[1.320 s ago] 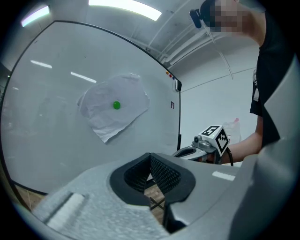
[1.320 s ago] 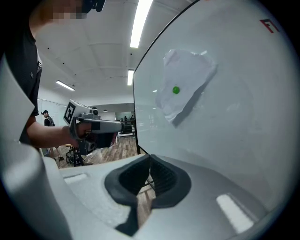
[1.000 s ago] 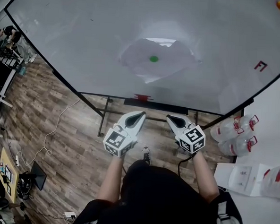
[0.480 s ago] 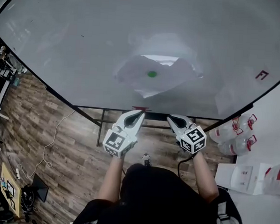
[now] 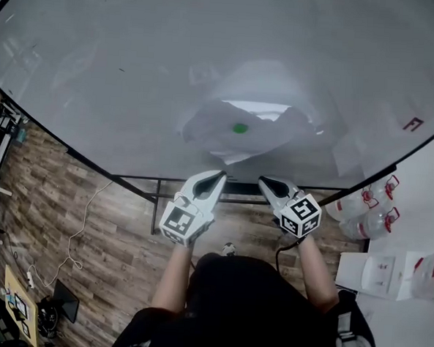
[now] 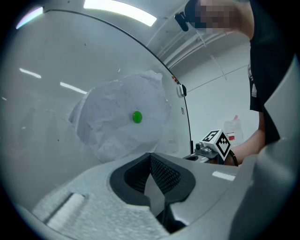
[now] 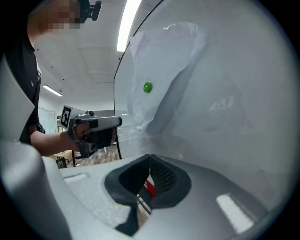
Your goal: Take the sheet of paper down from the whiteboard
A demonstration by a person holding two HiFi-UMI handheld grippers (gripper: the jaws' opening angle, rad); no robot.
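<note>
Two clear, red-handled jugs [image 5: 367,209] sit at the right edge of the wooden floor [image 5: 103,235].

One whiteboard [image 5: 135,69], one crumpled sheet of paper [image 5: 209,128], one green magnet [image 5: 239,128], two claws, namely left claw [image 5: 218,175] and right claw [image 5: 263,181], two clear plastic jugs [image 5: 366,199] with red handles, one white box [image 5: 366,273], one small red mark [image 5: 413,124].

Wood-plank floor [image 5: 104,228] (water jugs [image 5: 372,208] at one side), strip light [image 7: 125,26] overhead.
</note>
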